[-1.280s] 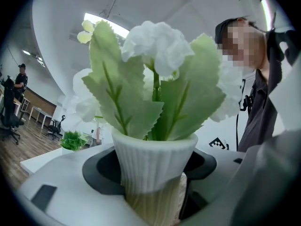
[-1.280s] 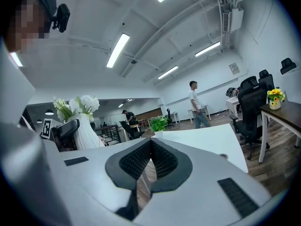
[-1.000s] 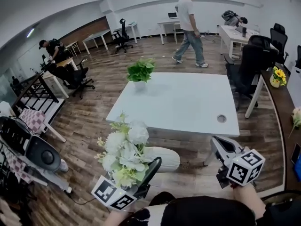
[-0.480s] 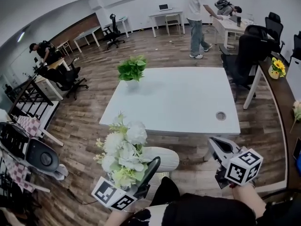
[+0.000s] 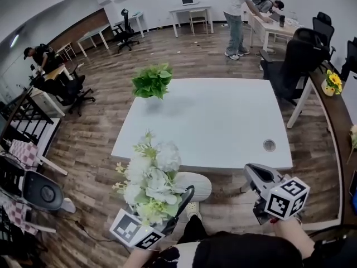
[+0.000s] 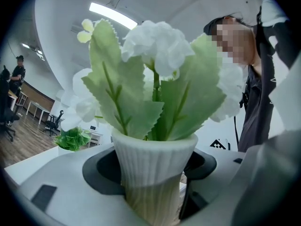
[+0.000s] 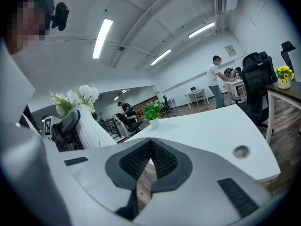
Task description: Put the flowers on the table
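Note:
White flowers (image 5: pixel 149 172) stand in a ribbed white vase (image 5: pixel 192 186), and my left gripper (image 5: pixel 181 202) is shut on that vase low in the head view, short of the table's near edge. In the left gripper view the vase (image 6: pixel 153 173) sits squeezed between both jaws, with the blooms (image 6: pixel 155 46) above it. The white table (image 5: pixel 217 121) lies ahead with a green potted plant (image 5: pixel 150 82) at its far left corner. My right gripper (image 5: pixel 257 175) is shut and holds nothing; its jaws meet in the right gripper view (image 7: pixel 150 145), where the vase (image 7: pixel 89 126) shows at the left.
A round cable hole (image 5: pixel 269 145) marks the table's near right part. Black office chairs (image 5: pixel 295 66) and a wooden desk with yellow flowers (image 5: pixel 333 82) stand to the right. A person (image 5: pixel 237 15) stands at the back desks. Chairs and a black railing (image 5: pixel 22 116) fill the left.
The table has drawn a little nearer in the head view. The person at the back has walked right to a desk. Both grippers keep their hold and state.

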The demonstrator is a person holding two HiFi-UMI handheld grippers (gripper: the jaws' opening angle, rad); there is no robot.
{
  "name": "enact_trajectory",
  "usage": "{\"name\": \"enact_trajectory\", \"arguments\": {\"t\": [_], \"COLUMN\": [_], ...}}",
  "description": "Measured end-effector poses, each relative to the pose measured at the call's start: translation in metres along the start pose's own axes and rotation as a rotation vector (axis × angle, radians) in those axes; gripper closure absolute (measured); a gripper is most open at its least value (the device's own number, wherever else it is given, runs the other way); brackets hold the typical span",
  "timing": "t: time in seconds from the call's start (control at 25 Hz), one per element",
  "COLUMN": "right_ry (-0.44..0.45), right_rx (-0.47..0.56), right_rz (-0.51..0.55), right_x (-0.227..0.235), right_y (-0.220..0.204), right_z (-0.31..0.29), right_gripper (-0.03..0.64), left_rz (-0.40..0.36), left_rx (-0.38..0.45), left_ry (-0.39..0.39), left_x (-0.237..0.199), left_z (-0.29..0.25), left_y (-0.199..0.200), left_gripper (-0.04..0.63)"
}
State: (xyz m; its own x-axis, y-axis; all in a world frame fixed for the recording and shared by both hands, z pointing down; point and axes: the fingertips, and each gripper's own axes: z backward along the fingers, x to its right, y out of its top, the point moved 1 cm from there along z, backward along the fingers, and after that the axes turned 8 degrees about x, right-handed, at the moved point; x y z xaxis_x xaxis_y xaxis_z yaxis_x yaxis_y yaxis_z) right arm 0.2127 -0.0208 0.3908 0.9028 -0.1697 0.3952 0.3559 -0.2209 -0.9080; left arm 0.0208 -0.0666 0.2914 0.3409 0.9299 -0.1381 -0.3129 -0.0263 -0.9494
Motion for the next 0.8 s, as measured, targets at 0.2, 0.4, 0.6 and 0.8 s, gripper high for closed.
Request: {"name": "enact_trajectory", "arguments": {"t": [0.2,0.4,0.6,0.8], "right_ry": [0.02,0.123,0.159,0.283], "right_rx": [-0.043,-0.101,-0.142,-0.241], "right_rz": [-0.011,-0.028,-0.033,-0.104], "right_x": [0.0,-0.028,-0.048,-0.075], "right_y": [-0.001,-0.002,-0.014,-0.033], "right_z": [-0.061,-0.133,-0.197,-0.262], "right_gripper": [0.603,0.603,0.603,0.603], "left_rz": [0.002,0.005,-0.001,0.002], "left_rx": [-0.014,-0.032,-0.053,-0.076], "left_ry": [-0.005,0.037,0.071,0.135], "left_x": [-0.05,-0.107,-0.168,-0.229], "left_z": [-0.011,-0.015,-0.006,-0.004], "left_y": [-0.007,-0.01,-0.004,-0.005], "left_gripper": [0.244,0.244,0.244,0.244]}}
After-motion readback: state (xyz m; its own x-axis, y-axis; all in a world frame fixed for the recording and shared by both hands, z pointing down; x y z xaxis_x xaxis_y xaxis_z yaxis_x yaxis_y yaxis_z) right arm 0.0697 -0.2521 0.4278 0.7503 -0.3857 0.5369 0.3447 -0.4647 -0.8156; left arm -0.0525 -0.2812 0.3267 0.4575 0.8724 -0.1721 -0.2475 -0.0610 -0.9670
